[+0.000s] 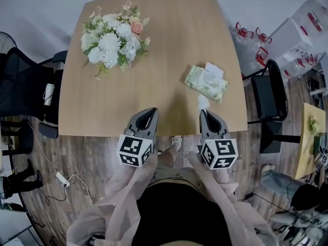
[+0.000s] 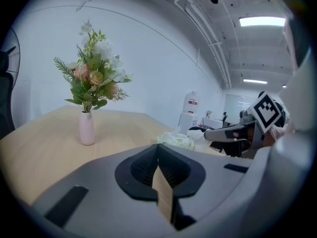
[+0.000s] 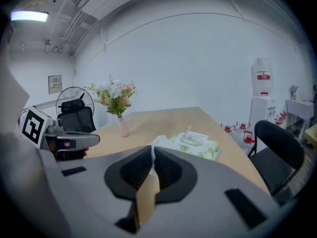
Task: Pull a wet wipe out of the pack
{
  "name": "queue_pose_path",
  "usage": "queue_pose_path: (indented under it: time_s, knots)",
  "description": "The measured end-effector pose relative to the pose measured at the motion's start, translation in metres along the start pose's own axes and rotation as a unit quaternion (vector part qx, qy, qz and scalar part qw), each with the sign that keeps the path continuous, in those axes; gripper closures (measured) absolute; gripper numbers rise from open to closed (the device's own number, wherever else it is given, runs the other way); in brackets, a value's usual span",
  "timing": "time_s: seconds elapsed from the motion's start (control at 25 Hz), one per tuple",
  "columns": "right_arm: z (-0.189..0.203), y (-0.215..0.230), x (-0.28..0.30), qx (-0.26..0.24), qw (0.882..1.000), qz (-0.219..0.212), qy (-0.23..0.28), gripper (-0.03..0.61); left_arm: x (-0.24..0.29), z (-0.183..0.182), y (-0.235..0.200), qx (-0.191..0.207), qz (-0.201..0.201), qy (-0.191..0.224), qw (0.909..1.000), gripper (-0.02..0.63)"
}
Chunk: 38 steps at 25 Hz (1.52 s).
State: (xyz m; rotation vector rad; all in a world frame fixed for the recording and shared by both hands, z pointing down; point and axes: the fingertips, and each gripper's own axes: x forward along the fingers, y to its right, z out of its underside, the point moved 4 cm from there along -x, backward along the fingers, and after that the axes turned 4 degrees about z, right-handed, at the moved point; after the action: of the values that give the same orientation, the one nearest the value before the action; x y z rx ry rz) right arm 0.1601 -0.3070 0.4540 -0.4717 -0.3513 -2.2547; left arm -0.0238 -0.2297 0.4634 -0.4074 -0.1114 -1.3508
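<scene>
A green floral wet wipe pack lies on the wooden table at its right side, its white lid flap up. My right gripper is shut on a white wet wipe just in front of the pack, near the table's front edge. In the right gripper view the wipe bunches at the jaw tips, with the pack just beyond. My left gripper hovers shut and empty over the front edge, to the left of the right one. In the left gripper view the pack lies to the right.
A pink vase of flowers stands at the table's far left. A black office chair is off the left edge and another black chair off the right. Water bottles with red handles and white boxes sit on the floor at right.
</scene>
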Motion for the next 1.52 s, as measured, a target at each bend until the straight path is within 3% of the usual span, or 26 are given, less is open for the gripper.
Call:
queue_pose_path:
  time_s: [0.48, 0.8, 1.52]
  knots:
    - [-0.024, -0.036, -0.019, -0.017, 0.993, -0.006, 0.121, 0.56, -0.043, -0.008, -0.019, 0.001, -0.048, 0.032, 0.9983, 0.603]
    - [-0.018, -0.06, -0.012, -0.036, 0.993, -0.026, 0.107, 0.561, -0.068, -0.006, -0.035, -0.006, -0.082, 0.044, 0.9956, 0.603]
    - [-0.011, -0.081, -0.01, -0.048, 0.994, -0.052, 0.086, 0.561, -0.086, 0.001, -0.036, -0.013, -0.092, 0.049, 0.9944, 0.603]
